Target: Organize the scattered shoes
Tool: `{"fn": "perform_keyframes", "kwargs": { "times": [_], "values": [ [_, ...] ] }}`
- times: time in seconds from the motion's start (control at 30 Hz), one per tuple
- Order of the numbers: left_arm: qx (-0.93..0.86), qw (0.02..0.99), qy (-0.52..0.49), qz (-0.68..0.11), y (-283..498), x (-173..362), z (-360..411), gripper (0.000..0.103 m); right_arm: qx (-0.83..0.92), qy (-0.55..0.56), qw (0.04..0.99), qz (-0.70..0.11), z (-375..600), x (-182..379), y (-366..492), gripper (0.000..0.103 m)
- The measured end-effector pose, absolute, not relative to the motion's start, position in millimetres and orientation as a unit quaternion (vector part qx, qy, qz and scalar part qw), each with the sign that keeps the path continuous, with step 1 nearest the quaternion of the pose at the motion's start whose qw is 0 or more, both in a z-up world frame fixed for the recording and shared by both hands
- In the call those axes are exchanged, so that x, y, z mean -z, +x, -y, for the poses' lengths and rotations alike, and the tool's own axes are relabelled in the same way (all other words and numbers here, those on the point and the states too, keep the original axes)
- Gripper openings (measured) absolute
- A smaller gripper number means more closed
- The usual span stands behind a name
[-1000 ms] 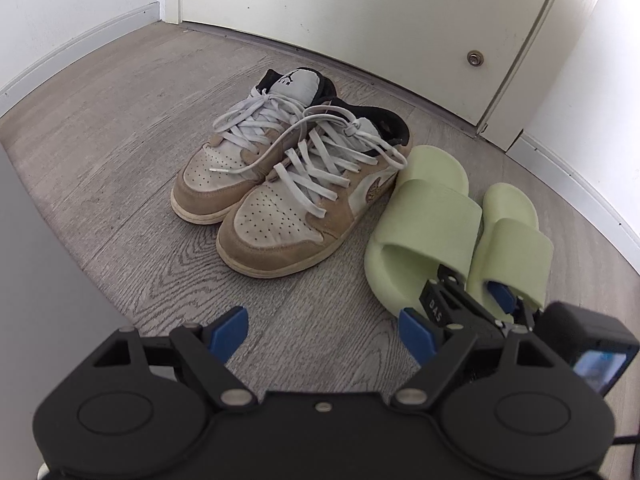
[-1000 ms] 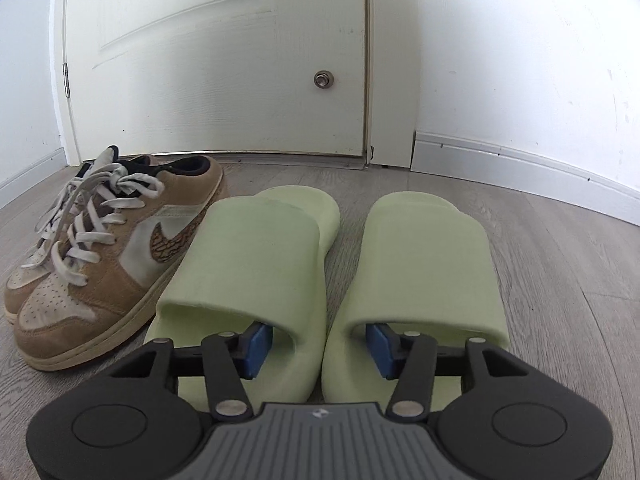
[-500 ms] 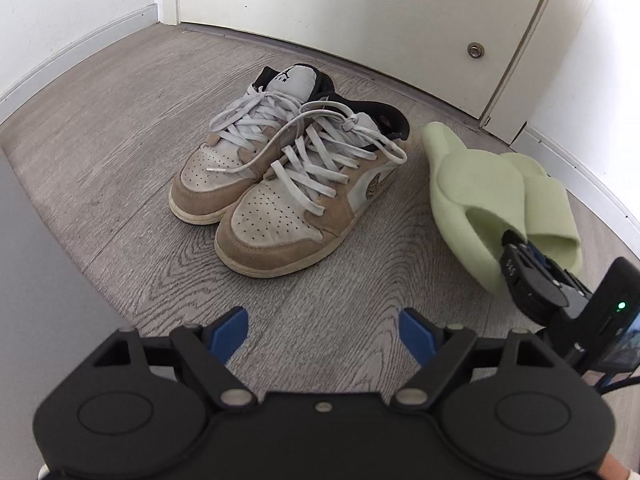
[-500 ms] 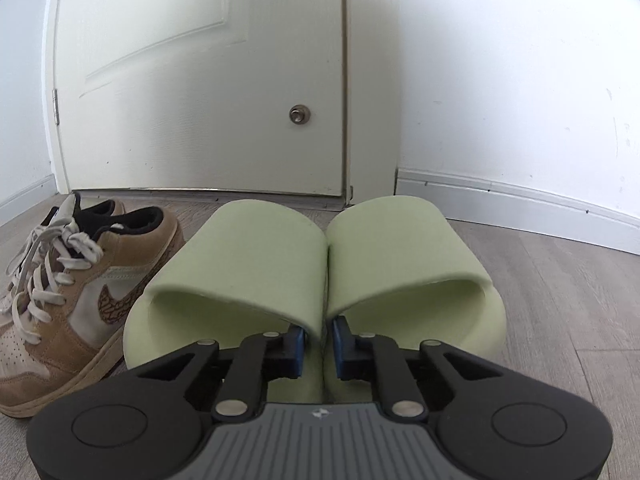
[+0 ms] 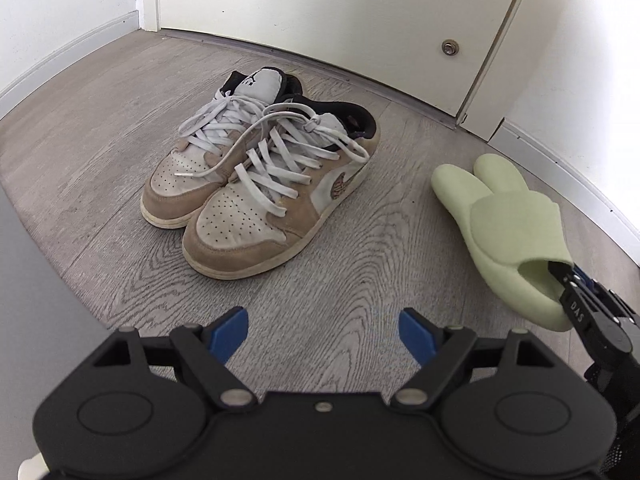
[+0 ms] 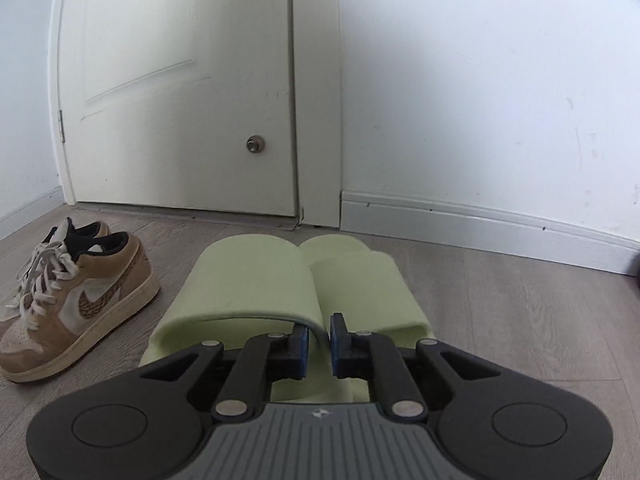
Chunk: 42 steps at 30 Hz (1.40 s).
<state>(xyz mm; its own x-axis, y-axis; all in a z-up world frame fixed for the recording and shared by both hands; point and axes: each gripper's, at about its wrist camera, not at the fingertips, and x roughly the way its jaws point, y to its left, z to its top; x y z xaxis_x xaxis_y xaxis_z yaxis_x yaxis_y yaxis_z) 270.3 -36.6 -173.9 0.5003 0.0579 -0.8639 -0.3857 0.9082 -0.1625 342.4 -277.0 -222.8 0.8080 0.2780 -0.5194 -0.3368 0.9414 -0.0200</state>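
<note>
- So the big change from a second ago: the green slides (image 6: 288, 280) were lying flat side by side with the right gripper (image 6: 319, 340) spread, one finger inside each strap. Now those fingers are squeezed nearly together, pinching the two inner strap walls between them, and the pair is bunched up as one bundle.
- In the left wrist view the slides (image 5: 508, 232) are tipped up on edge, off to the right of the left fingers, well apart from the sneakers (image 5: 256, 184) they used to sit right beside.
- My read: the slides are now being carried as one unit to wherever they belong.
- Direction: the long axis runs straight out from the right fingertips, strap openings at the fingers, far ends aimed at the baseboard (image 6: 480, 224) just right of the door (image 6: 180, 100).
- Left gripper (image 5: 324, 330) is spread wide, holding nothing, sneakers dead ahead of it, pair together.
</note>
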Motion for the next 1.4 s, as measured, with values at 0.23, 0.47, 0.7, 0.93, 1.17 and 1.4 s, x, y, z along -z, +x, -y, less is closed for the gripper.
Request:
{"fn": "perform_keyframes", "kwargs": {
  "times": [0.23,0.47,0.7,0.93,1.17,1.4],
  "values": [
    [-0.133,0.847,-0.176,-0.483,273.4,175.3,37.6,0.083,-0.186,-0.063,0.93,-0.31,249.2,240.5,367.9,0.019],
    [-0.136,0.845,-0.179,-0.485,277.5,176.8,38.4,0.083,-0.205,-0.051,0.901,-0.379,232.9,251.5,394.9,0.033],
    [-0.134,0.845,-0.179,-0.486,280.0,177.6,39.5,0.083,-0.212,0.008,0.874,-0.438,251.0,254.1,402.2,0.081],
    [-0.135,0.844,-0.172,-0.489,282.1,179.0,42.5,0.083,-0.225,-0.039,0.904,-0.361,272.3,248.4,374.0,0.085],
    [-0.135,0.843,-0.171,-0.491,283.0,180.0,43.3,0.083,-0.22,0.034,0.911,-0.348,304.4,249.1,399.6,0.087],
    [-0.138,0.844,-0.153,-0.496,285.1,181.6,49.4,0.083,-0.29,0.008,0.897,-0.333,298.4,261.0,418.9,0.091]
  ]
}}
